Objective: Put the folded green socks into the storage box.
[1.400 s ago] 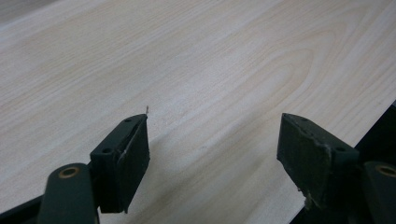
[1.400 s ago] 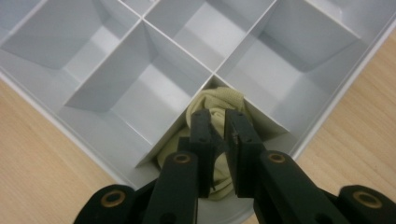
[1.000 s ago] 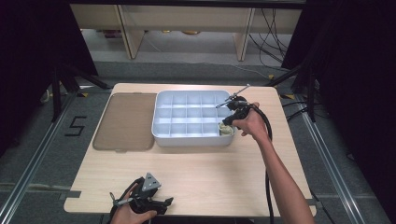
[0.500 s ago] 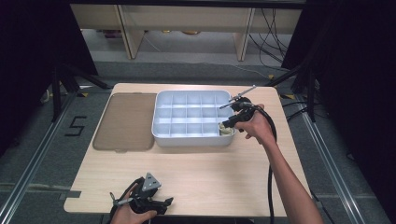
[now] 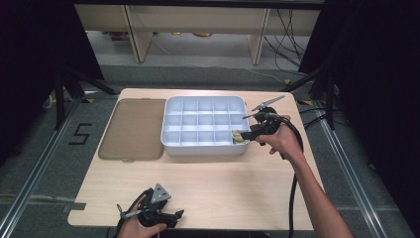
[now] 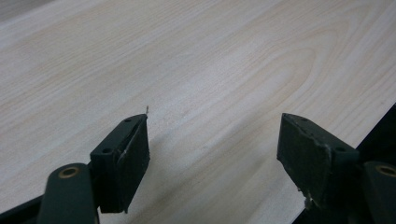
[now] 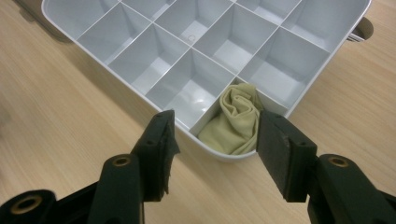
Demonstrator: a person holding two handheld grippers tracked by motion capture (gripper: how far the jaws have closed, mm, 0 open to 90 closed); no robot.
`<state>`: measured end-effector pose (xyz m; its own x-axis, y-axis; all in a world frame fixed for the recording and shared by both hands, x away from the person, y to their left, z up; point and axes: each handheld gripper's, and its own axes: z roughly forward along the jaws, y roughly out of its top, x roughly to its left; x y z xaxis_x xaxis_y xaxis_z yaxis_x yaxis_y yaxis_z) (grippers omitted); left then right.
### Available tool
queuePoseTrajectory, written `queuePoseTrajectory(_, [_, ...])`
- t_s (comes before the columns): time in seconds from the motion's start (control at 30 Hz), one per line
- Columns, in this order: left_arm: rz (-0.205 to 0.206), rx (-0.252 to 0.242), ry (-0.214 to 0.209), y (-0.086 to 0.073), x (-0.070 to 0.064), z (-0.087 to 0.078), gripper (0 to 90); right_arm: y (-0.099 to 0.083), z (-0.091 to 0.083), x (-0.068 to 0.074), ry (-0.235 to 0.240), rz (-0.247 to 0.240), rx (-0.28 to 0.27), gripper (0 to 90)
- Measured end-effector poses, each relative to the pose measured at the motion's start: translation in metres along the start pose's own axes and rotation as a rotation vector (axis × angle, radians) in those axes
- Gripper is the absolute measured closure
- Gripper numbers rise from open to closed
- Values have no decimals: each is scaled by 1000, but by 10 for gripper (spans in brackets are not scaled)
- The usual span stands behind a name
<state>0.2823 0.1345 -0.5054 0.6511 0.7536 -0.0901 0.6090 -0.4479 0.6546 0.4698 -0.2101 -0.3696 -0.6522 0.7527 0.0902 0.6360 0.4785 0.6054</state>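
Inside the divided tray's (image 7: 116,74) corner compartment sits a crumpled cloth (image 7: 235,122)

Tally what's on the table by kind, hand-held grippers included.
Hand-held grippers: 2, left and right
Compartment tray: 1
Brown lid: 1
Yellow cloth: 1, in a corner compartment
Total: 5

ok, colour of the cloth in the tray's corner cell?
Pale yellow-green cloth, clearest in the right gripper view.
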Motion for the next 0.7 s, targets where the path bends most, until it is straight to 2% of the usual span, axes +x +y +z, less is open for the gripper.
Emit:
queuePoseTrajectory(0.1, [0, 0, -8, 0, 0, 0, 245, -3, -2, 1, 0, -7, -2, 468])
queuePoseTrajectory(0.13, [16, 1, -5, 0, 0, -1, 245, -5, -4, 3, 13, 1, -7, 458])
queuePoseTrajectory(0.2, [2, -4, -4, 0, 0, 0, 245, -9, -5, 6, 12, 4, -21, 444])
queuePoseTrajectory(0.3, [10, -4, -8, 0, 1, 0, 245, -11, -8, 5, 9, -10, -17, 432])
queuePoseTrajectory(0.33, [4, -5, -4, 0, 1, 0, 245, -15, -8, 7, 14, 5, -36, 419])
queuePoseTrajectory(0.37, [3, -5, -11, 0, 1, -1, 245, -16, -10, 8, 14, 9, -24, 407])
queuePoseTrajectory(0.43, [2, -6, -9, 0, 1, 0, 245, -18, -10, 6, 8, -7, -35, 403])
queuePoseTrajectory(0.5, [3, -5, -11, 0, 1, 0, 245, -22, -12, 9, 13, 11, -36, 388])
queuePoseTrajectory(0.53, [3, -5, -10, 0, 1, 0, 245, -24, -10, 8, 10, -7, -60, 383])
queuePoseTrajectory(0.63, [4, -6, -4, 0, 1, 0, 245, -29, -12, 11, 20, 10, -38, 371])
queuePoseTrajectory(0.7, [8, -6, -8, 0, 1, -1, 245, -31, -11, 10, 20, -9, -50, 364])
